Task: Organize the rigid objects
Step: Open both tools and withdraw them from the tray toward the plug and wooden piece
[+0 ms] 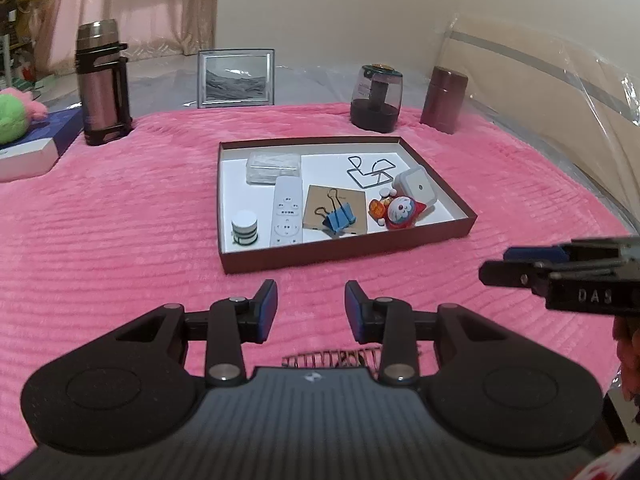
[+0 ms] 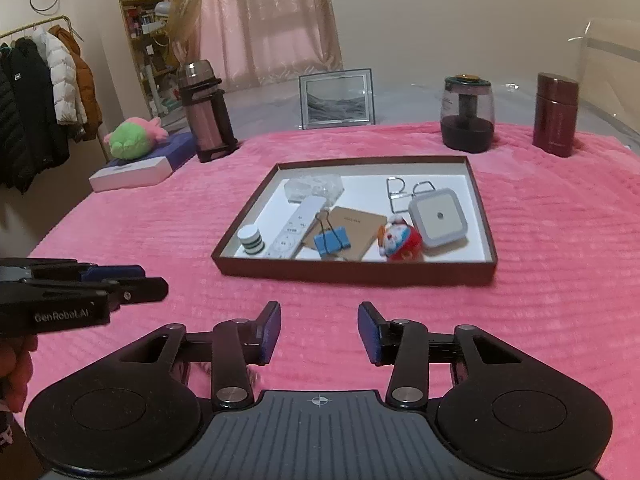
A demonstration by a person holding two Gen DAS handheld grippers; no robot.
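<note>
Our left gripper [image 1: 311, 308] has its jaws apart w/ nothing between them, just pink blanket [image 1: 120, 220] showing in the gap. Same for our right gripper [image 2: 319, 330]: pads parted, empty. No earlier view, so we only give the state as it stands.

Both tools hang side by side over the near part of the blanket, angled down and fwd toward the tray [image 1: 344, 254], well short of its near wall. Each shows in the other's view from the side. A bit of the hand holding the left one shows at the lower left edge of the right wrist view.

The task's things all lie inside the tray: stacked discs [image 2: 251, 240] front left, white remote [image 2: 294, 230] beside them, blue binder clip [image 2: 332, 241] on a brown card [image 2: 360, 232], a cartoon figurine [image 2: 401, 242], a square white plug-in light [image 2: 439, 218], a wire puzzle [image 1: 370, 168] and a clear plastic box [image 1: 273, 167] at the back.

We judge the shallow tray is the collecting spot, w/ walls to stop small bits sliding off the soft blanket. Nothing loose is left outside it; the flasks [image 1: 102, 80], frame [image 1: 236, 78] and jar [image 1: 376, 98] along the back look like bystanders. So sorting looks done or near done, and the empty tools are prob. clear of the tray for that reason.
</note>
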